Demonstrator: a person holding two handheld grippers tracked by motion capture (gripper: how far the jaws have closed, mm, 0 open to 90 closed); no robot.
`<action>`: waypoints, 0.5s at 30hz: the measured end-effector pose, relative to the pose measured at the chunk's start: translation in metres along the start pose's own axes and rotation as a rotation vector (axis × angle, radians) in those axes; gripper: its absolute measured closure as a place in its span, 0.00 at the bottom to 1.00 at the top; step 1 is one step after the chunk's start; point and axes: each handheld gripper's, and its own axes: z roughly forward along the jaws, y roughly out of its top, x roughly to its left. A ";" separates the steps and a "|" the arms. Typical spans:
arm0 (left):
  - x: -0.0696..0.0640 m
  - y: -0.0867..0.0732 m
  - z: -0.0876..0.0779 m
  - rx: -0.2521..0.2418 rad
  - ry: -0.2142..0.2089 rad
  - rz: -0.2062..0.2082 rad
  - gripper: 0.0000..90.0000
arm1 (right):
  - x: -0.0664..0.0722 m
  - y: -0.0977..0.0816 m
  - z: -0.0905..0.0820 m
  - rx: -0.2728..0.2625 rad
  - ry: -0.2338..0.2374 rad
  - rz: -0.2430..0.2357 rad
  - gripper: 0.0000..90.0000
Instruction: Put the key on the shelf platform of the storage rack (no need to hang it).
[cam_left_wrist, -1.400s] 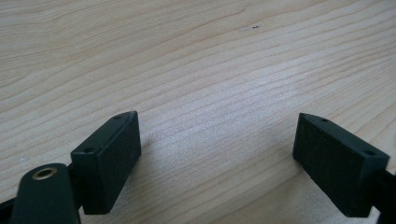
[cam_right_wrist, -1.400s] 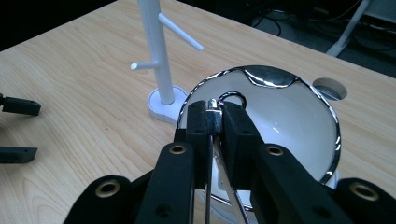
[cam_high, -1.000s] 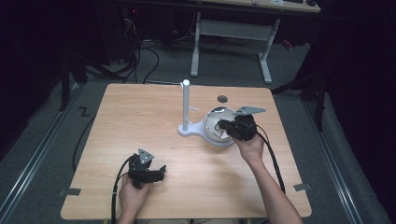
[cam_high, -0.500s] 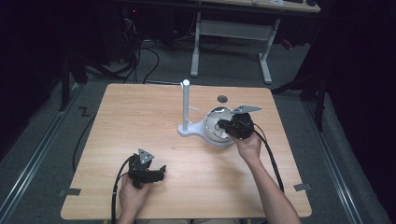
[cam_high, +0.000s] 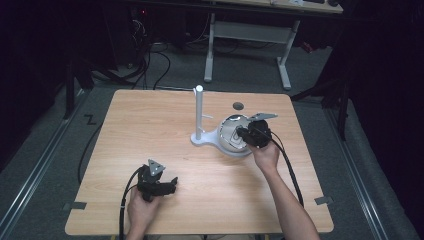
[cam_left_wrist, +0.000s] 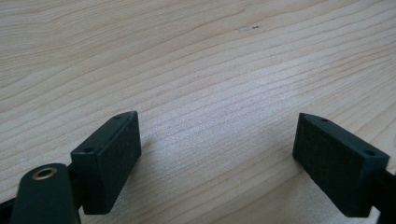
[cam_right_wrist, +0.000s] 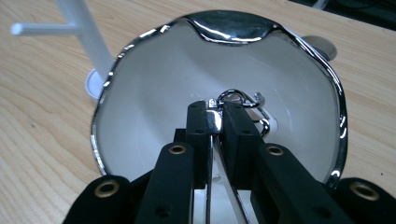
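1. High view first, nearest the person: the left tool (cam_high: 172, 181) rests low over the near-left part of the counter (cam_high: 150, 130), apparently parked there out of the way. In the left gripper view its jaws stand wide apart over bare wood with nothing between them.
2. Farther in and to the right, the right tool (cam_high: 239, 133) reaches into a shiny dish (cam_high: 226, 129) on a white base.
3. In the right gripper view the right tool's jaws are drawn together on a small silver chain piece (cam_right_wrist: 243, 100) lying in the dish's white hollow, pinched at its end, probably so it can be lifted out.
4. Just left of the dish rises a white post (cam_high: 199, 112) with a side peg, likely where the chain is meant to hang.
5. Farthest, a small dark disc (cam_high: 238, 105) sits alone.
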 end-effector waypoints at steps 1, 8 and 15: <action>0.000 0.000 0.000 0.000 0.000 0.000 0.17 | -0.001 -0.001 0.002 0.000 -0.002 0.007 0.91; 0.000 0.000 0.000 0.000 0.000 0.000 0.17 | -0.003 -0.002 0.006 0.007 -0.022 0.011 0.90; 0.000 0.000 0.000 0.000 0.000 -0.001 0.17 | -0.004 -0.002 0.006 0.002 -0.022 0.014 0.83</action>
